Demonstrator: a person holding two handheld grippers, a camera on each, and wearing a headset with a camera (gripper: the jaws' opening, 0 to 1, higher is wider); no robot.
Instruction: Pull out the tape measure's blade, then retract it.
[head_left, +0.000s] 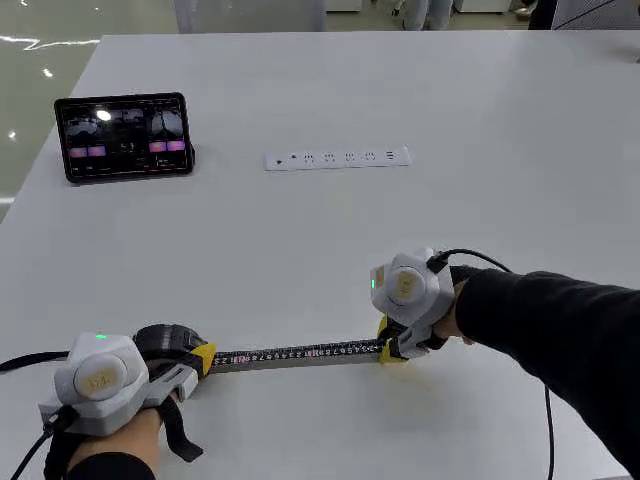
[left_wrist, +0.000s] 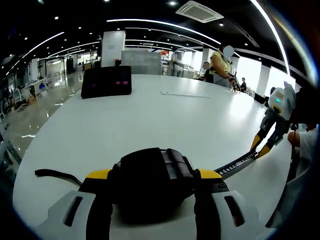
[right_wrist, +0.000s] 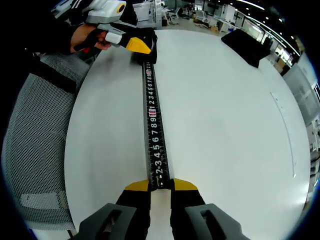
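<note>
Your left gripper (left_wrist: 154, 175) has its jaws clamped around the tape measure's black case (head_left: 168, 343). That pins the case near the table's (head_left: 330, 240) front-left edge, so it cannot slide toward the pull. Your right gripper (right_wrist: 160, 189) has its jaws closed on the tip of the blade (right_wrist: 154, 125), one yellow pad on each edge, which keeps the strip flat with its numbers face up. The blade lies straight on the table between the two grippers, so I judge the pull-out largely made and the retraction not yet begun. Hold the right grip firm and feed the blade back slowly, because a sudden release would likely let the spring whip it home. The tablet (head_left: 124, 136) and power strip (head_left: 337, 158) sit well apart on the far side, clear of the blade's line.
</note>
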